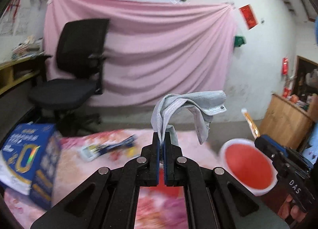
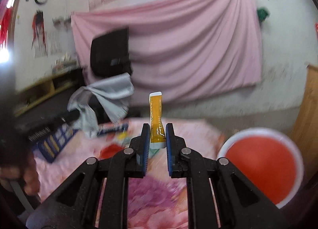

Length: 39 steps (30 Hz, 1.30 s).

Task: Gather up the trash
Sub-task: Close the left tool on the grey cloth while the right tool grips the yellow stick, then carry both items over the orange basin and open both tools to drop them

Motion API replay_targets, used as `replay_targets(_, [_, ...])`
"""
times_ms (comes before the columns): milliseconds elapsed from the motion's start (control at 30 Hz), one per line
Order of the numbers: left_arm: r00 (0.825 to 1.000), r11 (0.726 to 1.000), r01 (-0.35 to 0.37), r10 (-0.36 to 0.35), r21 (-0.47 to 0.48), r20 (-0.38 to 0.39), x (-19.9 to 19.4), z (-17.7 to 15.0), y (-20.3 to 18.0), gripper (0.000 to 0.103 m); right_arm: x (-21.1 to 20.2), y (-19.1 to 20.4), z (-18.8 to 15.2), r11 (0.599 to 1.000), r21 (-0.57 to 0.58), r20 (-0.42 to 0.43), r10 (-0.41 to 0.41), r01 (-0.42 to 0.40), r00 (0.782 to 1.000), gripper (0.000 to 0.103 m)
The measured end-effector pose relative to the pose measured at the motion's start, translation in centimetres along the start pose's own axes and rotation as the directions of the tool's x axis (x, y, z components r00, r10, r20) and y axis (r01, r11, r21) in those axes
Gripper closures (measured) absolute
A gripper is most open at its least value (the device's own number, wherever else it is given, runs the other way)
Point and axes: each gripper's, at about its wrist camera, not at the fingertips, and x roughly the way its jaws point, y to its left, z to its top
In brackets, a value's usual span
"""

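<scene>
Clamping a grey face mask (image 1: 186, 110) between its closed pads, the left gripper (image 1: 162, 139) fills the bottom of the left wrist view; the mask rises from the fingertips, then drapes over to the right and hangs free above the pink flowered cloth (image 1: 71, 167). To the right, the right gripper (image 1: 260, 139) holds an orange sachet (image 1: 250, 122) that sticks up from its tip, just above a red bin with a white rim (image 1: 248, 167). A blue box (image 1: 29, 155) sits at the left edge of the cloth, and a blurred packet (image 1: 107, 146) lies further back; a black office chair (image 1: 79, 66) stands before a pink sheet on the wall (image 1: 159, 50). Seen from the right wrist, the right gripper (image 2: 157, 135) has its jaws drawn in on the orange sachet (image 2: 157, 117), which stands upright between the blue pads and reaches well above the fingertips. The red bin (image 2: 260, 165) is low on the right, close beside the gripper. At the left, the face mask (image 2: 103, 98) hangs from the left gripper (image 2: 73, 115), blurred, over the cloth.
</scene>
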Motion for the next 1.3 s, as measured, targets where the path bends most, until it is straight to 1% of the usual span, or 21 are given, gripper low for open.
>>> replay_targets(33, [1.000,1.000,0.022,-0.022,0.005,0.009,0.3,0.4,-1.1,0.102,-1.1,-0.4,0.5,1.000,-0.009,0.050,-0.027,0.028,0.998,0.065])
replay_targets(67, [0.999,0.999,0.042,-0.042,0.012,0.016,0.6,0.7,-2.2,0.102,-1.7,-0.8,0.7,0.999,-0.014,0.077,-0.046,0.047,0.996,0.065])
replay_targets(133, [0.995,0.995,0.092,-0.093,0.028,0.030,1.2,1.2,-5.1,0.102,-3.7,-2.3,1.3,0.993,-0.010,0.147,-0.114,0.116,0.983,0.065])
replay_targets(200, [0.990,0.989,0.138,-0.139,0.050,0.028,2.2,1.6,-8.0,0.102,-4.6,-3.7,1.4,0.986,-0.004,0.184,-0.164,0.168,0.969,0.065])
replay_targets(300, [0.981,0.978,0.194,-0.195,0.082,0.005,4.1,1.6,-11.7,0.102,-6.0,-6.4,1.6,0.967,-0.007,0.203,-0.249,0.256,0.947,0.065])
replay_targets(367, [0.973,0.968,0.231,-0.229,0.096,-0.037,5.9,1.2,-14.2,0.102,-6.4,-8.4,1.3,0.951,0.001,0.192,-0.303,0.309,0.934,0.065])
replay_targets(467, [0.962,0.957,0.266,-0.254,0.119,-0.104,8.3,0.3,-17.4,0.102,-6.6,-11.6,0.2,0.933,0.043,0.136,-0.360,0.357,0.923,0.065])
replay_targets(533, [0.958,0.954,0.262,-0.239,0.146,-0.158,9.9,-0.8,-19.5,0.102,-6.4,-13.8,-0.8,0.924,0.070,0.078,-0.381,0.376,0.921,0.065])
replay_targets(567, [0.954,0.954,0.259,-0.229,0.152,-0.192,10.9,-1.2,-20.2,0.102,-6.8,-14.3,-1.2,0.921,0.076,0.056,-0.387,0.383,0.920,0.065])
replay_targets(633, [0.944,0.957,0.248,-0.203,0.151,-0.260,12.6,-2.2,-20.8,0.102,-6.2,-16.5,-2.8,0.910,0.106,-0.025,-0.400,0.400,0.916,0.065])
replay_targets(667, [0.937,0.959,0.241,-0.191,0.148,-0.291,13.4,-2.6,-21.1,0.102,-5.9,-17.1,-3.4,0.908,0.119,-0.052,-0.399,0.402,0.915,0.065])
replay_targets(700, [0.928,0.962,0.233,-0.175,0.144,-0.330,14.4,-3.1,-21.4,0.102,-5.5,-17.8,-4.0,0.904,0.135,-0.083,-0.398,0.406,0.913,0.065])
replay_targets(767, [0.909,0.965,0.225,-0.157,0.136,-0.387,15.4,-4.2,-21.6,0.102,-4.7,-19.2,-5.6,0.896,0.167,-0.150,-0.389,0.411,0.909,0.065])
replay_targets(867, [0.872,0.968,0.224,-0.150,0.109,-0.466,17.4,-5.5,-21.5,0.102,-3.2,-20.2,-7.3,0.887,0.206,-0.226,-0.368,0.413,0.902,0.065])
replay_targets(967, [0.847,0.970,0.222,-0.143,0.096,-0.512,18.7,-6.3,-21.3,0.102,-2.5,-21.2,-8.3,0.882,0.225,-0.268,-0.351,0.413,0.897,0.064])
replay_targets(1033, [0.837,0.972,0.216,-0.138,0.089,-0.529,18.9,-6.6,-21.1,0.101,-2.2,-21.7,-8.8,0.878,0.237,-0.295,-0.342,0.415,0.892,0.064])
replay_targets(1100, [0.823,0.972,0.223,-0.143,0.080,-0.549,19.0,-7.1,-20.7,0.101,-2.0,-21.8,-9.1,0.876,0.247,-0.312,-0.334,0.415,0.890,0.064])
replay_targets(1200, [0.812,0.971,0.227,-0.144,0.079,-0.565,19.0,-7.5,-20.3,0.098,-1.6,-22.2,-9.3,0.873,0.252,-0.339,-0.324,0.417,0.883,0.064])
replay_targets(1267, [0.810,0.972,0.223,-0.139,0.079,-0.570,19.0,-7.4,-20.3,0.094,-1.4,-22.4,-9.4,0.872,0.253,-0.351,-0.321,0.419,0.880,0.064])
replay_targets(1300, [0.810,0.972,0.219,-0.135,0.080,-0.571,19.0,-7.4,-20.2,0.090,-1.4,-22.4,-9.4,0.872,0.253,-0.354,-0.319,0.418,0.879,0.063])
